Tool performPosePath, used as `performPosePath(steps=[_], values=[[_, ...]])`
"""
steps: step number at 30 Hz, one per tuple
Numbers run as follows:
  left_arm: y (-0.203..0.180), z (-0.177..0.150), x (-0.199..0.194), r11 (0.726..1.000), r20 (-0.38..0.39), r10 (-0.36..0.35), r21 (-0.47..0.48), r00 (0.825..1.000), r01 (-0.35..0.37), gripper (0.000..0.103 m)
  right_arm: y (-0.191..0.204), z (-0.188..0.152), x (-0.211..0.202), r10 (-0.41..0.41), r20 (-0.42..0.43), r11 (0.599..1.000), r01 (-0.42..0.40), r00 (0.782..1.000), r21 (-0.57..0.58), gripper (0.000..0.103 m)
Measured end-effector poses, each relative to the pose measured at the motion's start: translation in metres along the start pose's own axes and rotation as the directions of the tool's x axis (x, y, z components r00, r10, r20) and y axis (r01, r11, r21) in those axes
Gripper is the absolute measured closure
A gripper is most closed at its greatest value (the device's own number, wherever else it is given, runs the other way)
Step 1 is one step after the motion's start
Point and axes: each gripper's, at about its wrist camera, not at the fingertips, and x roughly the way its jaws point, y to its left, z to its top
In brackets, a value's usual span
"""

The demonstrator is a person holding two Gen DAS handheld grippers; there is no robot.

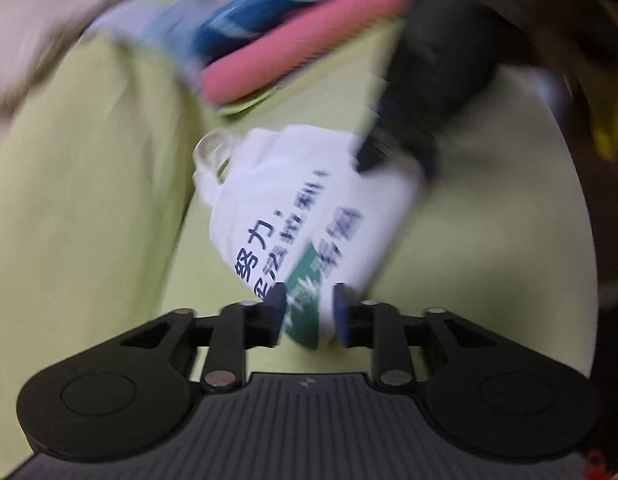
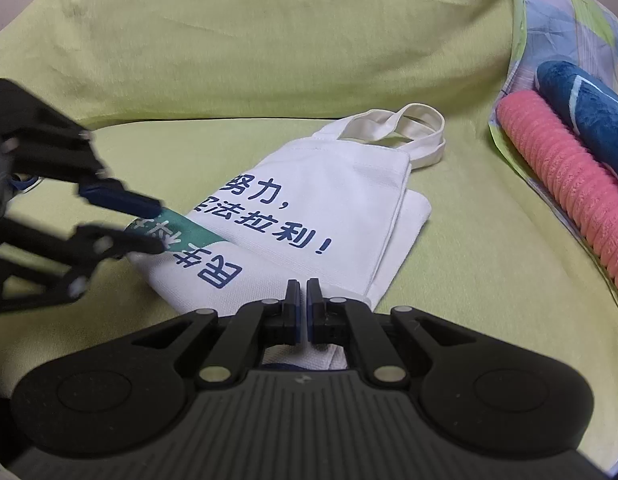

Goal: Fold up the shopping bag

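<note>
Left wrist view, blurred: my left gripper [image 1: 309, 312] has its jaws apart, and the green-printed corner of the white shopping bag [image 1: 309, 208] lies between the pads; I see no pressure on the cloth. The bag lies on the green surface [image 1: 89, 200], stretching away from the gripper toward my right gripper [image 1: 389, 156] at its far corner.

Right wrist view: my right gripper [image 2: 303, 300] has its jaws together, low over the near edge of the folded bag [image 2: 329, 200]; whether cloth is pinched I cannot tell. The left gripper [image 2: 149, 226] straddles the bag's left corner. A pink roll [image 2: 565, 188] lies well apart to the right.
</note>
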Motion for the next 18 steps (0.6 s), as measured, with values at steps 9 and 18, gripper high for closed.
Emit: performPosePath(steps=[9,18], values=[[-0.036,-0.016,0.036,0.926,0.04,0.112,0.358,0.993,-0.119,0.063,-0.003,0.001,0.002,0.009,0.002,1.0,-0.009,1.0,0.001,0.1],[-0.011,-0.019,0.048,0.938,0.066,-0.04,0.345,0.997,0.015,0.065,-0.006,0.0,-0.013,0.068,0.049,0.994,-0.063,0.996,-0.093,0.087]])
